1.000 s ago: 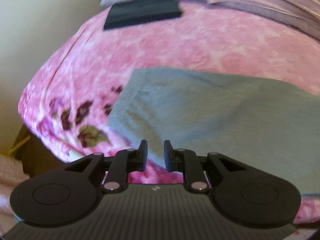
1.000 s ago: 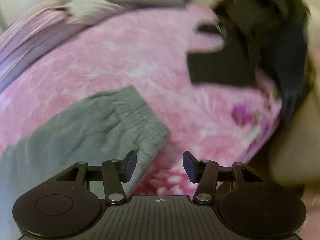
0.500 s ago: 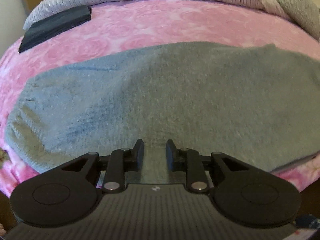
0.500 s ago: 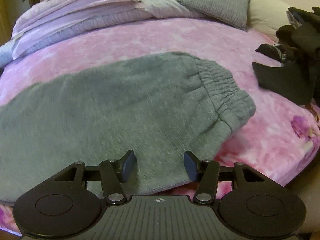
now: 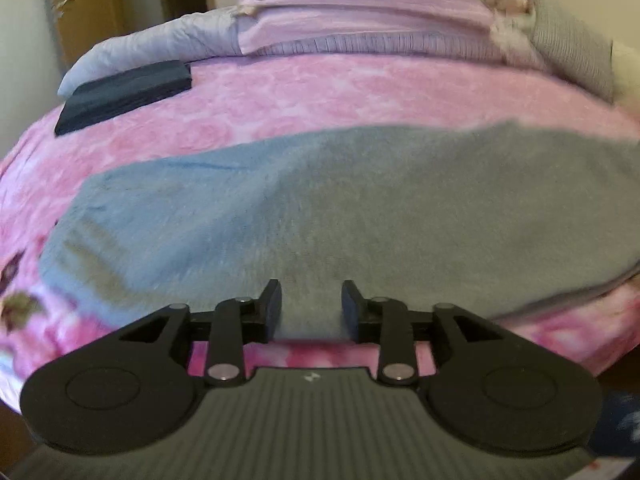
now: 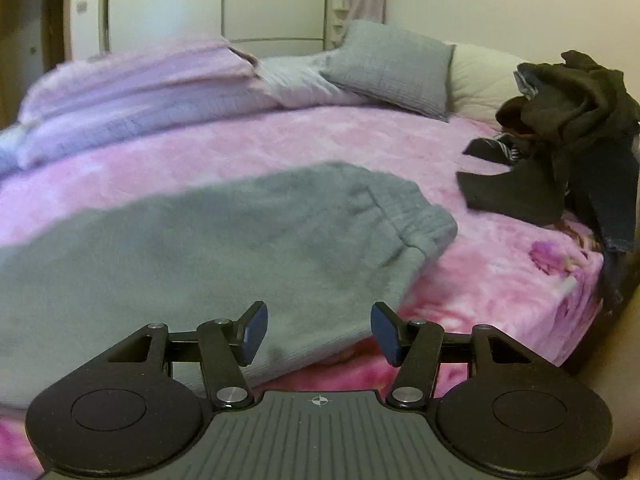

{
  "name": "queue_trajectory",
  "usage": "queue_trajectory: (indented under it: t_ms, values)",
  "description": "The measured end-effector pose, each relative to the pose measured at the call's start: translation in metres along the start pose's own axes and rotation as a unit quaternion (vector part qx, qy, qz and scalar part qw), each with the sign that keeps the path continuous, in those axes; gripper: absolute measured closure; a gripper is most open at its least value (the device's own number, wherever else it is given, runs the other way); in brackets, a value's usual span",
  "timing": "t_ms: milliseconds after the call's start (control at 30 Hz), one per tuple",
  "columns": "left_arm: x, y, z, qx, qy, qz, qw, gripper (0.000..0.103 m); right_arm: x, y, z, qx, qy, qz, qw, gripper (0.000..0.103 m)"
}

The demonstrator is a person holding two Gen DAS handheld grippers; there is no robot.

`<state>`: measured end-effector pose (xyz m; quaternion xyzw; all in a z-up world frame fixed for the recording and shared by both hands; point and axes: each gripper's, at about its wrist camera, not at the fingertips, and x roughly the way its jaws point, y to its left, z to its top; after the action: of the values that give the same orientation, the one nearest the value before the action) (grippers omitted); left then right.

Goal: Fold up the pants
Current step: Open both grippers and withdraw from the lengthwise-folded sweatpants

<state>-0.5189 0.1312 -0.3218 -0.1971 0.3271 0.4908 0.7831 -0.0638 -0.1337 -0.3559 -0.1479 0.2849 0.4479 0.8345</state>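
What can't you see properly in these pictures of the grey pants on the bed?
- Left wrist view: the grey pants run off the right edge, and the leg end at the left is smeared by motion blur.
- Right wrist view: the pants run off the left edge, so the leg ends are cut off.
- Right wrist view: the dark clothes pile is too jumbled to tell garments apart.

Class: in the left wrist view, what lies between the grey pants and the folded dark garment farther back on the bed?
Only bare pink blanket separates the grey pants from the folded dark garment, per the left wrist view.
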Motion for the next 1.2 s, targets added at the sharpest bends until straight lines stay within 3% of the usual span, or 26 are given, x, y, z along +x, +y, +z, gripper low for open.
queue_trajectory:
  t_ms: [67,133,367,567,900,1200]
  values:
    - [-0.025,0.0,-0.004,-0.012,-0.013,0.002,0.9998,0.058,-0.025,0.007,-0.001,0.005,0.002,0.031,0.999,0.044]
    - [-0.045,0.0,-0.012,-0.016,-0.018,0.012,0.9996,0.058,-0.045,0.014,-0.007,0.012,0.001,0.048,0.999,0.038]
    - [-0.095,-0.007,-0.034,-0.015,0.0,0.035,0.9993,0.052,-0.093,0.036,-0.036,0.005,0.034,0.096,0.995,0.035]
    - [-0.121,-0.019,-0.035,0.003,-0.003,0.052,0.9987,0.046,-0.129,0.046,-0.034,-0.009,0.001,0.112,0.994,0.034]
    - [-0.129,-0.036,-0.021,0.021,-0.015,0.05,0.9984,0.04,-0.145,0.042,-0.034,-0.018,-0.013,0.101,0.995,0.033]
    - [-0.101,-0.039,-0.017,0.028,-0.039,0.025,0.9985,0.041,-0.136,0.025,-0.03,-0.009,-0.011,0.091,0.996,0.033]
